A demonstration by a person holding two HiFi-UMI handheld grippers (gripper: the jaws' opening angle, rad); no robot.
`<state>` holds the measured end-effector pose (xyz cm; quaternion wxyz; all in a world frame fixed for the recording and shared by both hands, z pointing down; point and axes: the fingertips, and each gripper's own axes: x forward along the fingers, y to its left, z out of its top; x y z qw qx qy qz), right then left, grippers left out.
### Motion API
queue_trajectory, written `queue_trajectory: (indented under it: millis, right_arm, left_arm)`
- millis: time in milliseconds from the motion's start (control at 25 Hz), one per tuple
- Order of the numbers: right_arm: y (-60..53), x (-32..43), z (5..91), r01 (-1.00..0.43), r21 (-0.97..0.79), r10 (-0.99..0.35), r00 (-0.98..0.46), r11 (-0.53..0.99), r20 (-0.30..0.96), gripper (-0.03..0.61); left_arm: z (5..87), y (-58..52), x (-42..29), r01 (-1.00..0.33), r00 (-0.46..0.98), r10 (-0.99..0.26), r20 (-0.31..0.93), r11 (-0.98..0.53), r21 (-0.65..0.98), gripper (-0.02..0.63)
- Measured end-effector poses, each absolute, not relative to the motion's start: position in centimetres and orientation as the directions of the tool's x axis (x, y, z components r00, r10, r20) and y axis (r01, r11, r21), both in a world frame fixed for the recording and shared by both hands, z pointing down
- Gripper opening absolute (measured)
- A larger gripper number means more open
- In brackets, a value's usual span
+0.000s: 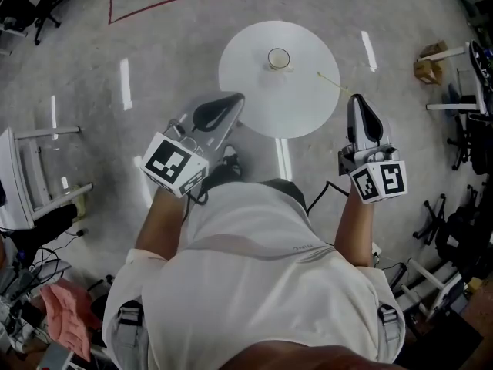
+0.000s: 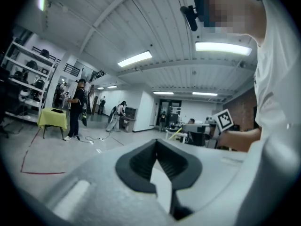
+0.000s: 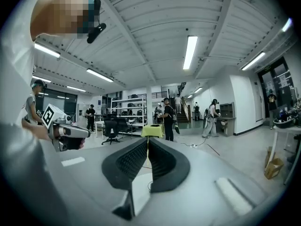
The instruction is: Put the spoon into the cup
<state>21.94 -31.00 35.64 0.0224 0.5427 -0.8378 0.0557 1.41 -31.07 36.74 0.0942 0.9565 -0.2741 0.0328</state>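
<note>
A small cup (image 1: 279, 58) stands near the middle of a round white table (image 1: 246, 83) on the grey floor. A thin pale spoon (image 1: 333, 82) lies at the table's right edge. Both grippers are held in the air in front of the person, short of the table and apart from both objects. My left gripper (image 1: 236, 100) is near the table's left edge, shut and with nothing in it. My right gripper (image 1: 356, 100) is just off the table's right edge near the spoon, also shut and with nothing in it. Neither gripper view shows the table: left gripper (image 2: 157, 145), right gripper (image 3: 147, 142).
A red line (image 1: 177, 2) is marked on the floor beyond the table. A white chair (image 1: 31, 176) stands at the left, a cardboard box (image 1: 428, 68) and more chairs at the right. People stand far off around a yellow-covered table (image 2: 52, 117).
</note>
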Motion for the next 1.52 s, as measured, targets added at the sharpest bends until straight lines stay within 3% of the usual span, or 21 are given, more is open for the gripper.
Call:
queue_trajectory:
  millis: [320,800,1520]
  right_arm:
    - [-38.2,21.2,38.7,-0.891,-0.055,-0.873,-0.453,0.451,0.180,0.014]
    - [-48.1,23.8,46.7,-0.788,-0.134,-0.721,-0.607,0.601,0.334,0.014]
    - [-53.1,18.3,63.4,-0.748,-0.174,-0.548,-0.604,0.640,0.579,0.014]
  left_arm:
    - [38.5,-36.5,1.5,-0.571,0.821,-0.548,0.163,-0.799,0.189,0.003]
    - [40.2,-40.4,5.7,-0.733,0.680,-0.706,0.198,-0.640,0.230,0.003]
    - [43.1,-41.6,3.6,-0.827,0.561,-0.773,0.296,-0.516,0.222,0.003]
